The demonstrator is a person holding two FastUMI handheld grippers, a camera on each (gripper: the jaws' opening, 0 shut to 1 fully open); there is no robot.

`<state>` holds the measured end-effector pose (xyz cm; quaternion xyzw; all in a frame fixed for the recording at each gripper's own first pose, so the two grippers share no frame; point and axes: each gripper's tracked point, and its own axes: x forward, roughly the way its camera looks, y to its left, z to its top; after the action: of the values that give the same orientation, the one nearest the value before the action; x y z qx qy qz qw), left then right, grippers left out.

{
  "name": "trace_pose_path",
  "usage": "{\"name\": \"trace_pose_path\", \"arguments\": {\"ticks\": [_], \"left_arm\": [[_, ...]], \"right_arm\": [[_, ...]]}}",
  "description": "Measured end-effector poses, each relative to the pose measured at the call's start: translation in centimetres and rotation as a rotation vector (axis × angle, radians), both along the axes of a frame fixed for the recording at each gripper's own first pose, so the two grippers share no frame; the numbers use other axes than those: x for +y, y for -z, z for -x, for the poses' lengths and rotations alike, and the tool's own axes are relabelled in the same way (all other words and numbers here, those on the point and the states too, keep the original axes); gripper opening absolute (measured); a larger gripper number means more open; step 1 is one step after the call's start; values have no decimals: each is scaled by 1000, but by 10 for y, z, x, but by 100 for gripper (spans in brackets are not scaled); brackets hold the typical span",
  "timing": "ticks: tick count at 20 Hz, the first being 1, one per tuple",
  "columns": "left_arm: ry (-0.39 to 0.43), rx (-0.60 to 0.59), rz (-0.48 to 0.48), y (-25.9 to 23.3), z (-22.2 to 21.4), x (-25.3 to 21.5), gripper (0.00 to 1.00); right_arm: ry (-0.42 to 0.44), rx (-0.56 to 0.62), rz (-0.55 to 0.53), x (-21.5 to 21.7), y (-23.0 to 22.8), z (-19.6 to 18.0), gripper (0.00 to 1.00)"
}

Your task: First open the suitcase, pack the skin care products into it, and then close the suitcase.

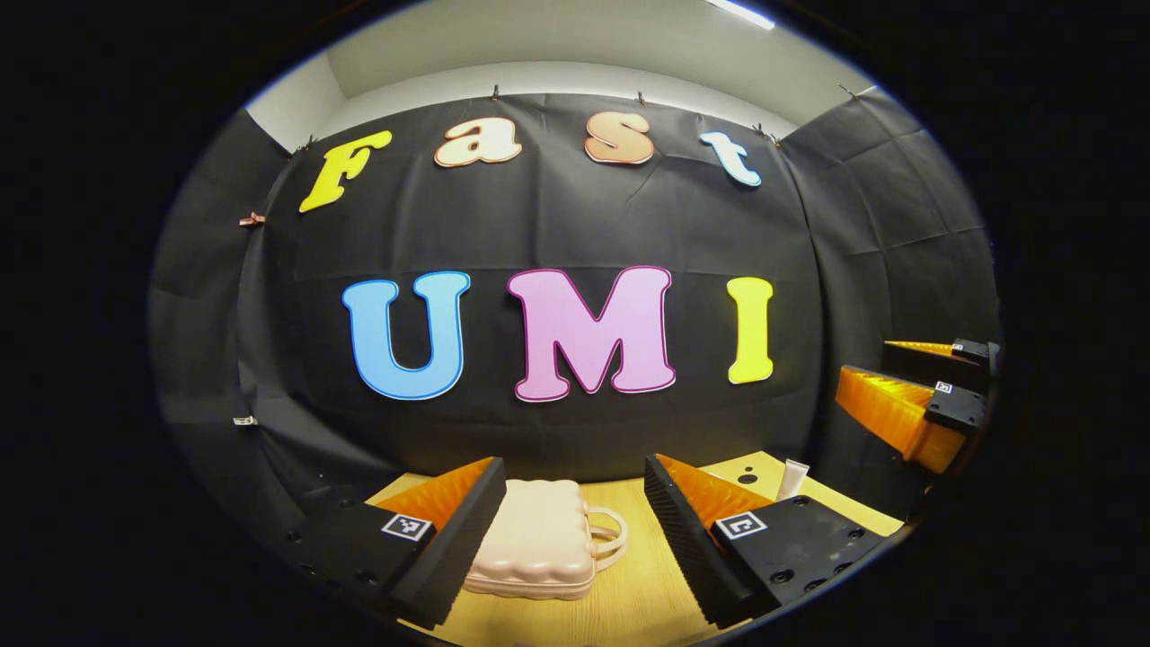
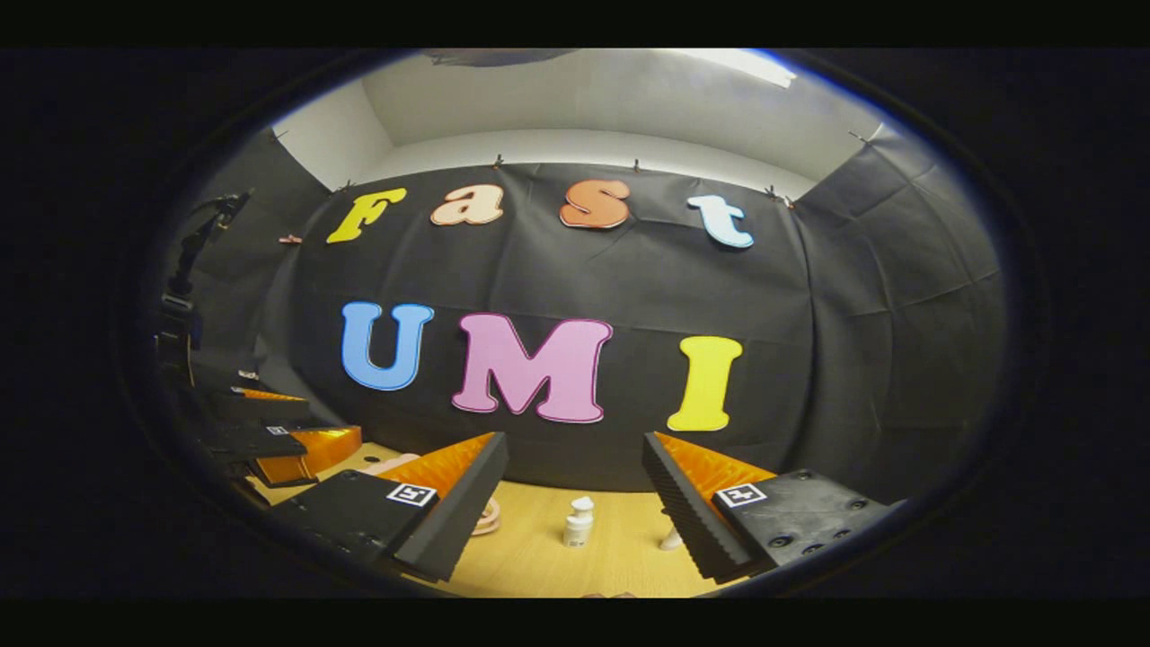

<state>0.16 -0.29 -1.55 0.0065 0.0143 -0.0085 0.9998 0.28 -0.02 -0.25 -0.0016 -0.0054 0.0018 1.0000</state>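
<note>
**Closed suitcase on the table, both grippers spread wide**

A light wooden table (image 1: 629,602) stands against the booth's black cloth wall (image 1: 575,225), with a pale ceiling and a strip light above. The cloth wraps round both sides.

One pink suitcase (image 1: 539,539) lies flat on the table, shut, its handles toward the right in the left gripper view. Nothing shows of its inside. In the right gripper view just a pink edge of it and a handle loop peek out beside the left finger.

Two skin care items can be counted in the right gripper view: a small white pump bottle (image 2: 578,523) standing upright, and a pale tube (image 2: 671,537) partly hidden behind the right finger. In the left gripper view one white tube (image 1: 791,478) stands near the wall.

The left gripper (image 1: 575,530) hangs above the table, jaws wide, the suitcase between them but untouched. The right gripper (image 2: 575,512) is likewise wide and holds nothing.
</note>
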Motion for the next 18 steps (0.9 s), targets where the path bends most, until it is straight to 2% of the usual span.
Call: {"name": "trace_pose_path", "arguments": {"ticks": [5,8,15,18], "left_arm": [[6,9,-2,4,-6,-1,98],[39,15,-19,14,-18,-12,98],[79,111,-51,71,-77,-44,98],[102,166,-56,104,-107,-63,96]], "right_arm": [[6,4,8,0,2,-4,96],[12,10,9,-4,5,-8,96],[-5,65,26,-15,34,-15,96],[15,89,28,-31,52,-20,97]]}}
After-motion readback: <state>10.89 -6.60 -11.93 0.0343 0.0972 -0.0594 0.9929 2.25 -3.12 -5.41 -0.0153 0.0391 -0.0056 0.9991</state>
